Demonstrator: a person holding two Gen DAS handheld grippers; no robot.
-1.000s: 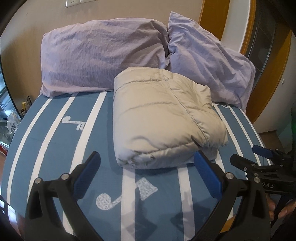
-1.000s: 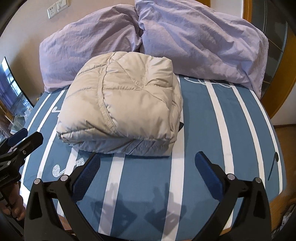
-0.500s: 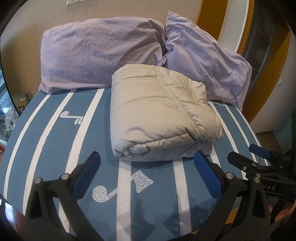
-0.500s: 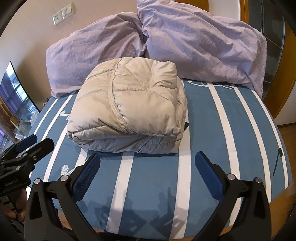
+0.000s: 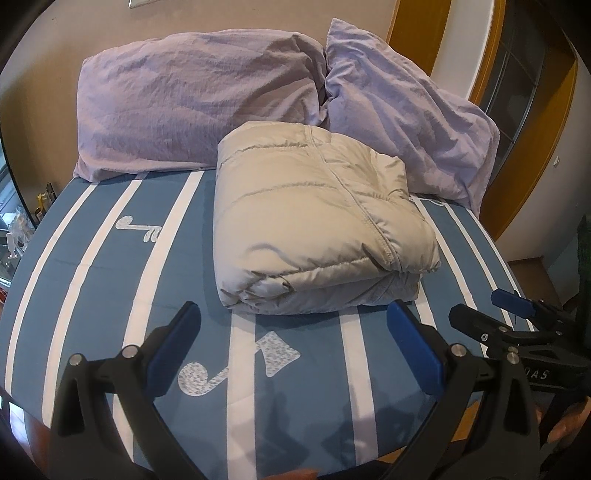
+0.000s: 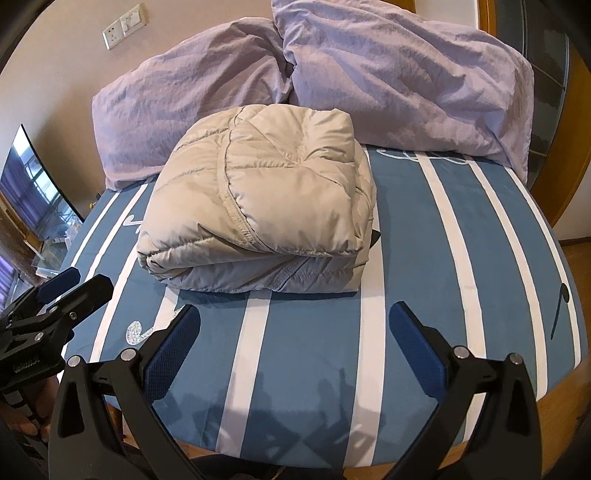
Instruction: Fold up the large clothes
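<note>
A bed (image 5: 177, 280) with a blue, white-striped sheet fills both views. Two lilac pillows (image 5: 199, 99) are propped at its head, and a beige puffer jacket (image 5: 314, 221), folded into a thick block, lies on the sheet just before them, its far edge against the pillows.

A wall socket (image 6: 123, 26) and a screen (image 6: 33, 192) at the left edge are seen only in the right wrist view; a music-note print (image 5: 236, 365) is seen whole only in the left wrist view. A dark tip under the jacket's right side in the right view cannot be made out. The bed's near edge is cut off by the gripper frames.

The left gripper (image 5: 295, 343) is spread wide, holding nothing, above the sheet short of the jacket. The right gripper (image 6: 295, 343) is likewise spread wide and empty, clear of the jacket.
</note>
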